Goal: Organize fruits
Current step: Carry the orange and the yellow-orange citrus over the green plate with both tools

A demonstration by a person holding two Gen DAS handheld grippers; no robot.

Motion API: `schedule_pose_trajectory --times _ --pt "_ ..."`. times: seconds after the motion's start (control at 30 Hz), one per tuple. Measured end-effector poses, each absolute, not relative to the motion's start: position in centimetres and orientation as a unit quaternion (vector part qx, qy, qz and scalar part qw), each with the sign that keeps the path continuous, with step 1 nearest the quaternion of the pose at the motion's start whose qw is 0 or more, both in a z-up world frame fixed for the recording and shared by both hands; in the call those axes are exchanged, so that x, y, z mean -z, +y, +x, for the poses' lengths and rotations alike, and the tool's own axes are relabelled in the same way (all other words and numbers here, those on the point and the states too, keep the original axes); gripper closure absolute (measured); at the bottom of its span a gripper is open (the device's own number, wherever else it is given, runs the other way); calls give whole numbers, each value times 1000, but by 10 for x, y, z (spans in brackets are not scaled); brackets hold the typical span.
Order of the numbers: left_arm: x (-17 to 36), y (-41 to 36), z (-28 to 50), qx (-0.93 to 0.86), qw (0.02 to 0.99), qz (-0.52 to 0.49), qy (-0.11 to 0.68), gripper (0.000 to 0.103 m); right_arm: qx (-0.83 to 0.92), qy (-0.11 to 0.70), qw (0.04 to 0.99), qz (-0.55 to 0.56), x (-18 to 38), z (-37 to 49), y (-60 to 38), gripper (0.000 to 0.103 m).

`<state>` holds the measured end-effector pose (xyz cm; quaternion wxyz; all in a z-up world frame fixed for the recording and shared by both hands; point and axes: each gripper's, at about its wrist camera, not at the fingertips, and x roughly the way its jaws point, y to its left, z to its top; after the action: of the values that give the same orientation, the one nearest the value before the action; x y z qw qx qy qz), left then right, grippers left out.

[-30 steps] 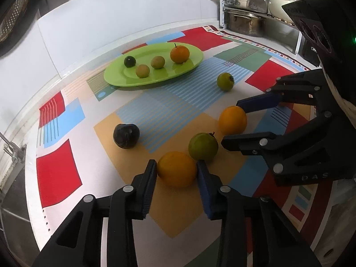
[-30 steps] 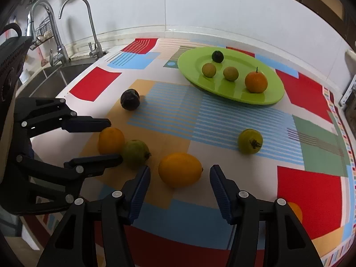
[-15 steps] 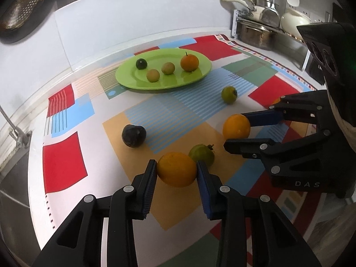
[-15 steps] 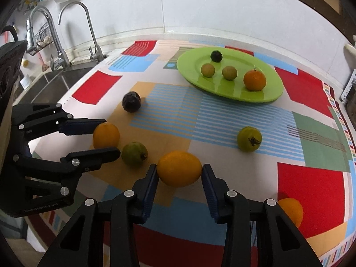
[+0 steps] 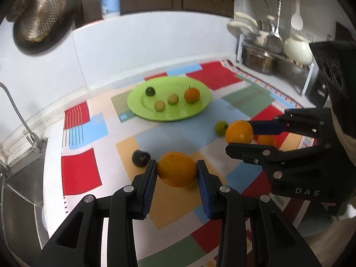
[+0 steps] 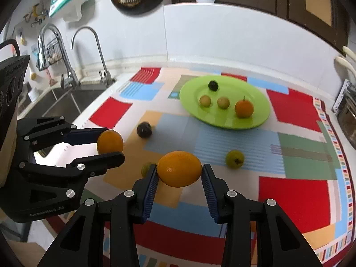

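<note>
now both jaw pairs pinch oranges: the left gripper (image 5: 175,172) holds one orange (image 5: 176,169), the right gripper (image 6: 179,175) another orange (image 6: 179,168), newly gripped; both are lifted off the cloth (image 6: 293,198), green plate (image 6: 255,122) far ahead.

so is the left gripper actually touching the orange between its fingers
Touching. The left wrist view shows both blue pads of the left gripper pressed against the sides of the orange, which sits clear of the cloth.

Both wrist cameras look obliquely down along their tongs from close above the table (image 5: 84,138); both views share the green plate (image 5: 133,104) (image 6: 189,102).
</note>
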<state>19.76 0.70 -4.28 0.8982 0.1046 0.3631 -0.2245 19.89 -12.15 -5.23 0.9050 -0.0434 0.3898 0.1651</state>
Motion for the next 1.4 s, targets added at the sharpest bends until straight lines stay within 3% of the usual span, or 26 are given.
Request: schedule_pose_trajectory --times 0.53,1.4 --pt "-7 -10 209 215 928 75 295 67 -132 324 937 -4 1 204 -150 62" --pt "-63 -31 271 205 946 64 241 67 -121 282 952 6 -54 274 -171 62"
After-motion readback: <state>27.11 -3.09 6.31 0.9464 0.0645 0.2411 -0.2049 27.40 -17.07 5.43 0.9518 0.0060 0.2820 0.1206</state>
